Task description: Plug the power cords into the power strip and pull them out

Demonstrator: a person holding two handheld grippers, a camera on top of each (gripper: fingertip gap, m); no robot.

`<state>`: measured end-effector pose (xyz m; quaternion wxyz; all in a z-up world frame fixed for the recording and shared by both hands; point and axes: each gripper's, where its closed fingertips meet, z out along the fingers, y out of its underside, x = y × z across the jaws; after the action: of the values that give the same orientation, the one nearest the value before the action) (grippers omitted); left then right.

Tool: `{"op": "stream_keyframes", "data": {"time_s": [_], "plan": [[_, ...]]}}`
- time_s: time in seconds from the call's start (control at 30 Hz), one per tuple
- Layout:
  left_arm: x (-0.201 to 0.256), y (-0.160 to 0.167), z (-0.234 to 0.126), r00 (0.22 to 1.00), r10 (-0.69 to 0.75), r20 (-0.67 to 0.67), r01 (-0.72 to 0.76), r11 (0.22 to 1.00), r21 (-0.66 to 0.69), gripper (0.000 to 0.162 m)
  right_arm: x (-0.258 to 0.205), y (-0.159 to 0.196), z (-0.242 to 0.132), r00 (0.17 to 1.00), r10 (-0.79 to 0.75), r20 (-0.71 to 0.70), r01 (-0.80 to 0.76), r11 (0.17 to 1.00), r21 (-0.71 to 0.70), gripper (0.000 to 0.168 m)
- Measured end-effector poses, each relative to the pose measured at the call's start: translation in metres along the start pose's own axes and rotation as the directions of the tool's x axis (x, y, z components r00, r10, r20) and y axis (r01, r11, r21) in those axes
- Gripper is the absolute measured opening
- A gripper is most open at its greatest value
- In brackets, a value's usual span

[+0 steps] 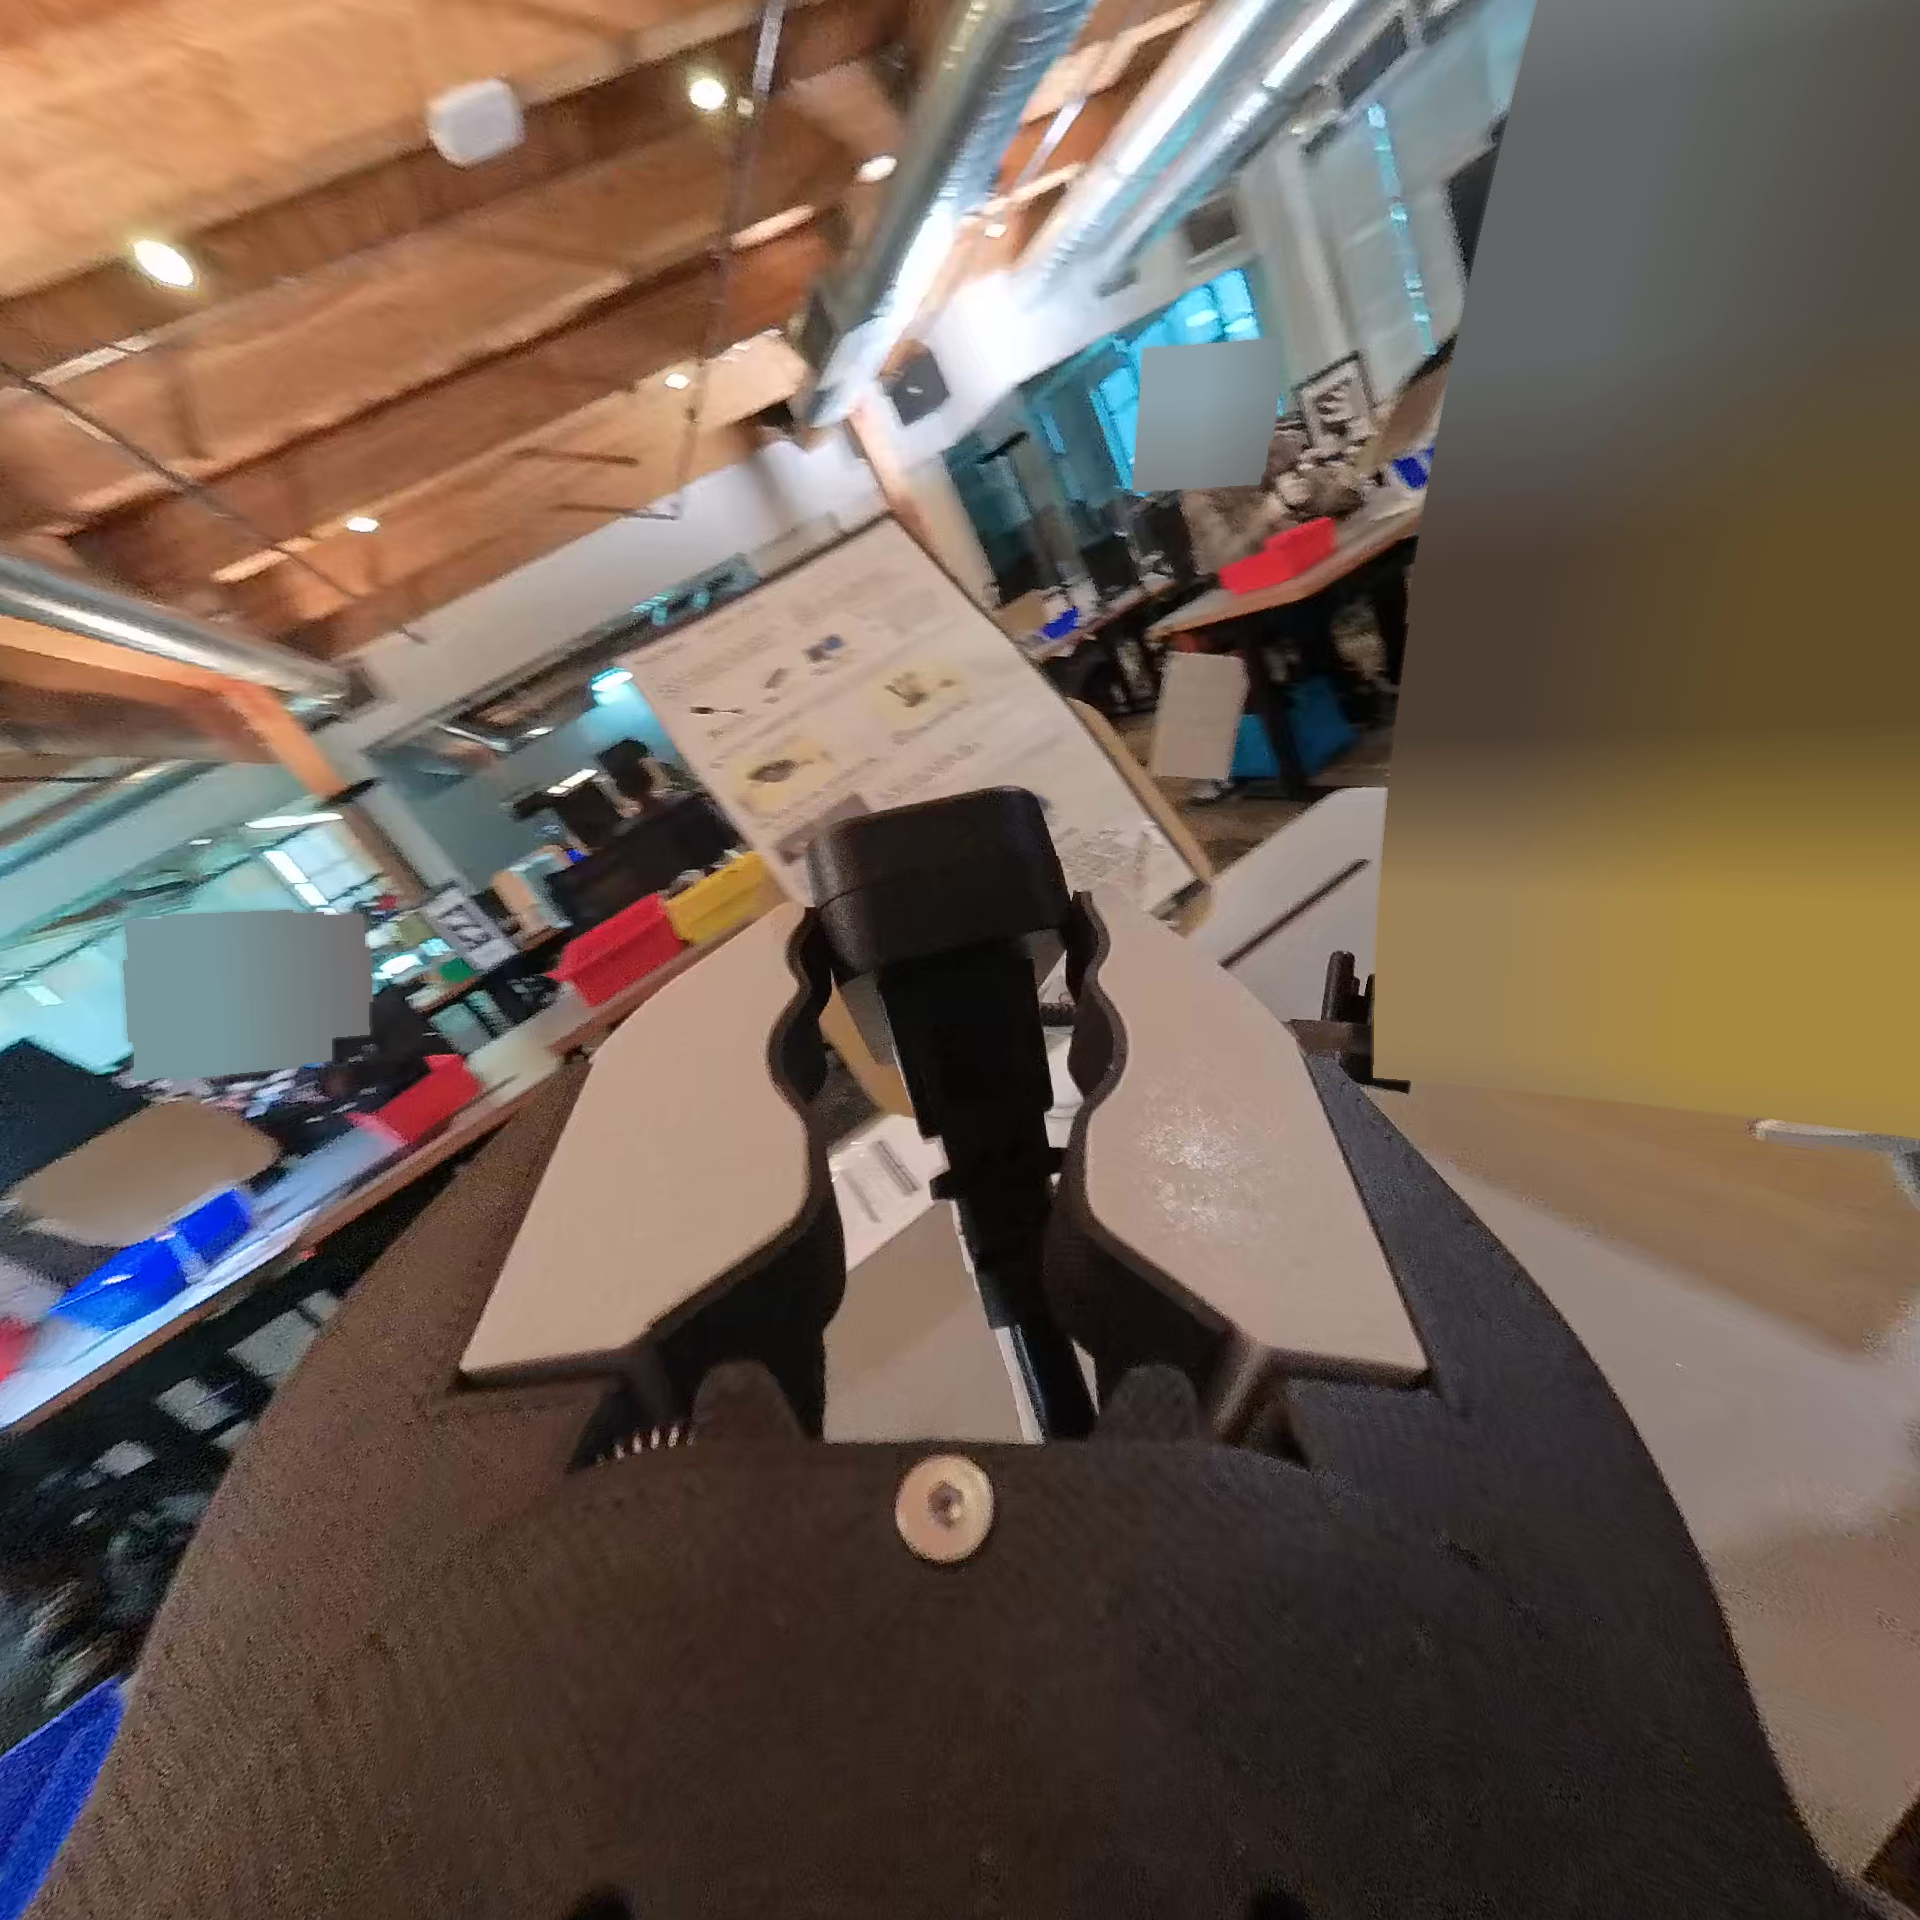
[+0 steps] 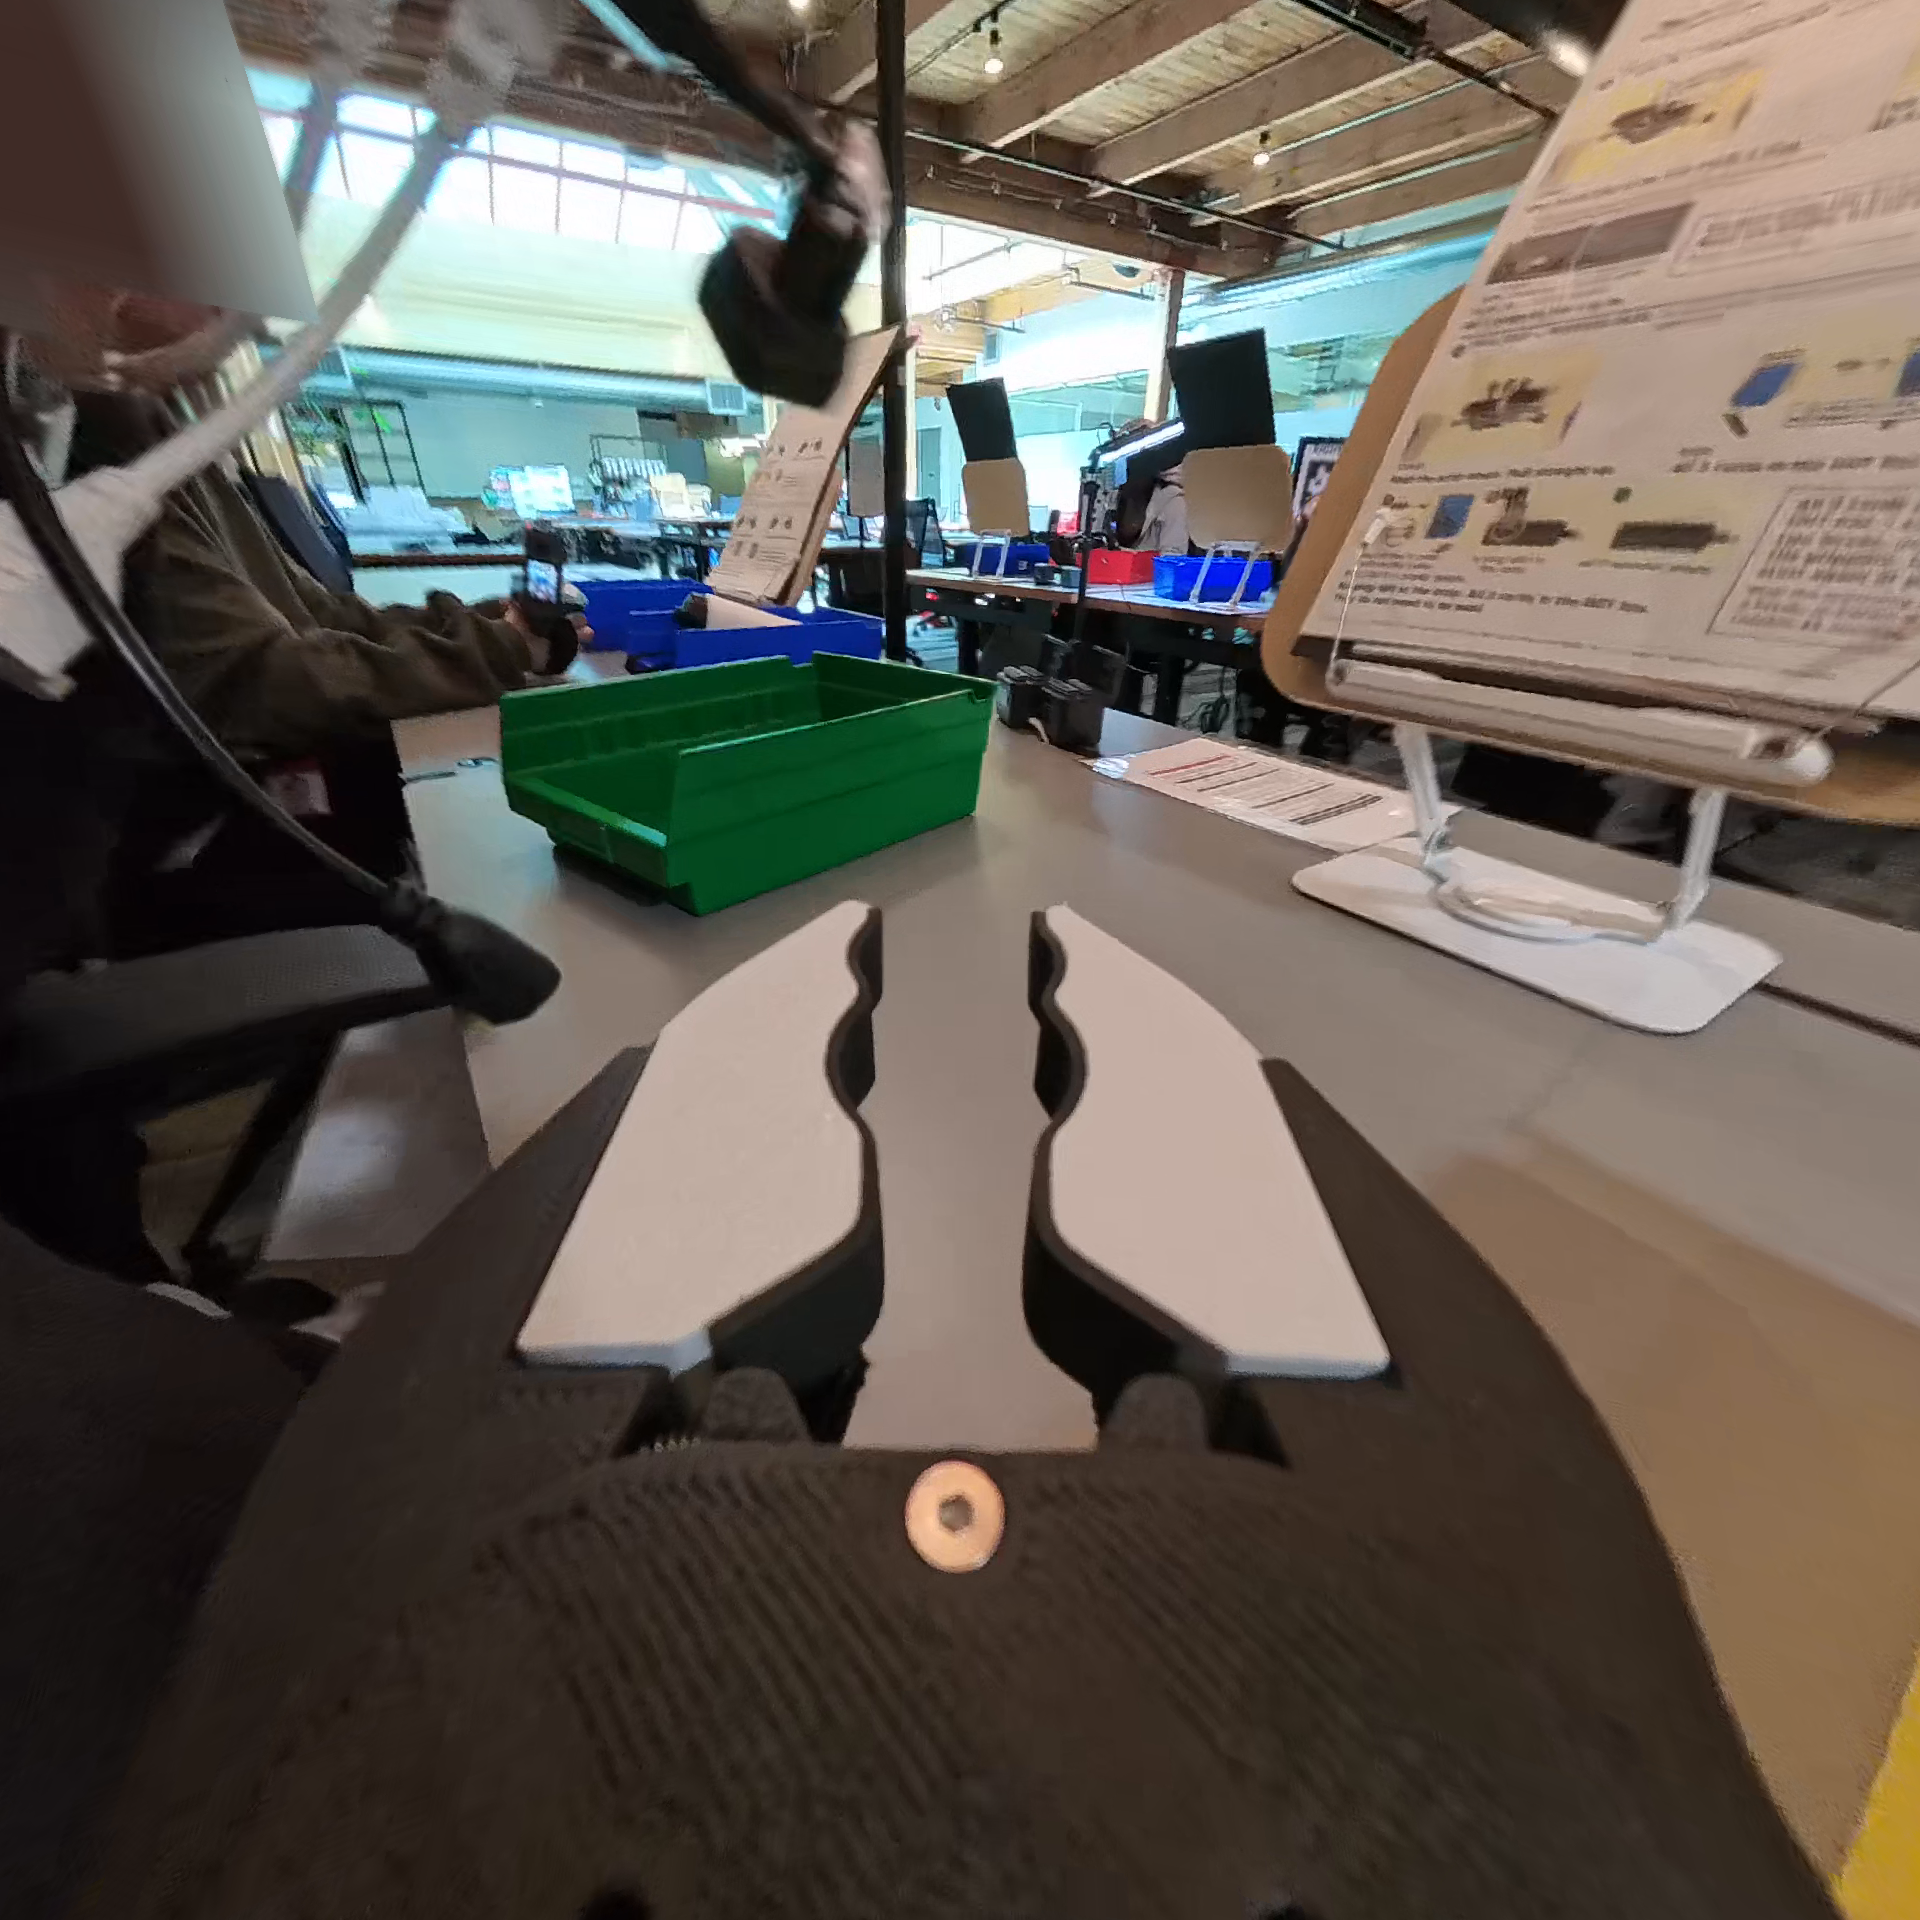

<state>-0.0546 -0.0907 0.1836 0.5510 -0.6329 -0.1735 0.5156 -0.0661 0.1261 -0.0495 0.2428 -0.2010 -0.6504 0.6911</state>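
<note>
My left gripper (image 1: 945,935) is shut on a black power plug (image 1: 935,883). The plug's head sticks out past the fingertips, and its black cord (image 1: 1039,1340) runs back between the fingers. The gripper is raised and tilted up toward the ceiling. In the right wrist view the same plug (image 2: 774,312) shows blurred in the air at the upper left. A black cord (image 2: 156,717) hangs down from there to a second black plug end (image 2: 478,971). My right gripper (image 2: 954,920) is open and empty, low over the grey table (image 2: 1143,987). I cannot make out the power strip.
A green bin (image 2: 748,769) stands on the table ahead of my right gripper. A document stand (image 2: 1538,935) with a printed board is at the right, with a paper sheet (image 2: 1247,790) beside it. A chair (image 2: 208,997) and a seated person (image 2: 312,644) are at the left.
</note>
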Motion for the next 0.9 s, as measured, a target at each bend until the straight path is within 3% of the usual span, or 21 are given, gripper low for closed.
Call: {"op": "stream_keyframes", "data": {"time_s": [0.03,0.2,0.4,0.53,0.7,0.8,0.9], "plan": [[0.01,0.007,0.012,0.999,-0.007,-0.035,0.007,1.0,-0.011,0.044,-0.001,-0.003,-0.001,0.998,-0.055,-0.016,0.054,0.999,-0.002,0.027],[0.056,0.043,0.057,0.987,-0.006,-0.161,-0.002,0.999,-0.049,0.044,-0.001,-0.022,-0.01,0.973,-0.214,-0.09,0.218,0.975,0.038,0.027],[0.095,0.062,0.08,0.967,-0.023,-0.252,0.034,0.999,0.042,0.043,-0.013,-0.018,-0.002,0.987,-0.153,-0.047,0.156,0.986,0.061,0.036],[0.113,0.074,0.09,0.947,-0.085,-0.311,0.1,0.994,0.031,0.044,-0.018,-0.021,0.003,0.994,-0.11,-0.019,0.112,0.988,0.104,0.037],[0.134,0.083,0.102,0.937,-0.137,-0.322,0.153,0.988,0.027,0.044,-0.049,-0.025,0.042,0.986,0.044,0.16,-0.066,0.989,0.135,0.041],[0.141,0.085,0.103,0.933,-0.158,-0.324,0.176,0.984,0.026,0.043,-0.061,-0.014,0.074,0.982,-0.003,0.191,-0.001,1.0,0.02,0.033],[0.146,0.085,0.102,0.908,-0.219,-0.358,0.242,0.97,0.022,0.043,-0.062,-0.032,0.092,0.979,-0.052,0.198,0.036,0.996,0.082,0.027]]}}
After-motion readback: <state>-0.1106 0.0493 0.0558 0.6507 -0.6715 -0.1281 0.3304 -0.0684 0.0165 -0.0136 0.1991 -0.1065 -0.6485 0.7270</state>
